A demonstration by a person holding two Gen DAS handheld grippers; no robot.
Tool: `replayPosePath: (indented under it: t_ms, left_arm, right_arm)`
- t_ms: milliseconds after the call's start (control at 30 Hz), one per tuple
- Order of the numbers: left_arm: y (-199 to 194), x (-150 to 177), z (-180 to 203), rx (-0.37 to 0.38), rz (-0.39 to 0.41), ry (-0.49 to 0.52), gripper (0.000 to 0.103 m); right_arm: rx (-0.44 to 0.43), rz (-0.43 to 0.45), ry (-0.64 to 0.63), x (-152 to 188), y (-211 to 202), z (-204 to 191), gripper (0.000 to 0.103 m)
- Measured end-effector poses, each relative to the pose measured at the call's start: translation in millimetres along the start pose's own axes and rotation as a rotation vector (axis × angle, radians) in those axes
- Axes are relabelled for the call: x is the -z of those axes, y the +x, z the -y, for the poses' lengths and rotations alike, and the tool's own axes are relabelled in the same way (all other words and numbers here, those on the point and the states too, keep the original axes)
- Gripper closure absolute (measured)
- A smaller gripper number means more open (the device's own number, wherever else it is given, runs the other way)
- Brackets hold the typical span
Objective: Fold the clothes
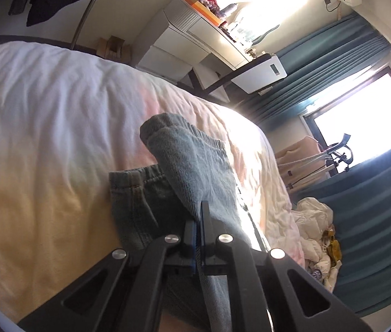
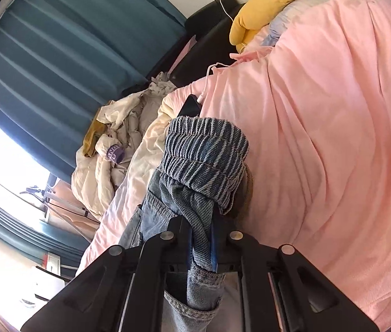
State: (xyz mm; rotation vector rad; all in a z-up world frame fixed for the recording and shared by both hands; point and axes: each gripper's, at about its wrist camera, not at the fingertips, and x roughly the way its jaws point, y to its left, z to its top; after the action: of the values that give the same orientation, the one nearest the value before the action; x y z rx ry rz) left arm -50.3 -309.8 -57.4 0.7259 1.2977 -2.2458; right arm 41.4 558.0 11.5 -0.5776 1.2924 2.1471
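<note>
We saw the left claw (image 1: 197, 221) clenched on a fold of the denim jeans (image 1: 192, 166), which hung above the pink bed cover (image 1: 57, 127). The right claw (image 2: 199, 238) was clamped on the jeans' bunched elastic waistband (image 2: 206, 152), near a cream heap of clothes (image 2: 118, 144) beside the teal curtain (image 2: 57, 49).

Ribbed denim jeans (image 2: 205, 152), seemingly soft cotton bedsheet (image 2: 333, 110)
</note>
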Motion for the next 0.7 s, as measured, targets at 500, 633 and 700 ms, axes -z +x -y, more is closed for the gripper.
replayPosePath:
  t_ms: [500,633,700]
  left_arm:
    - [9.8,9.5,-26.8,-0.11,-0.158,-0.077,0.083]
    - [-10.8,15.2,-10.5,-0.134,-0.089,0.008,0.065]
    - [-21.0,20.1,2.8,-0.127,-0.049,0.071,0.05]
  right_arm:
    - [-0.003,-0.004,-0.019,-2.5,5.6,-2.2,0.095]
    - [-0.01,-0.01,-0.008,-1.7,4.5,-0.2,0.095]
    - [-0.016,-0.015,-0.003,-1.5,4.9,0.1,0.095]
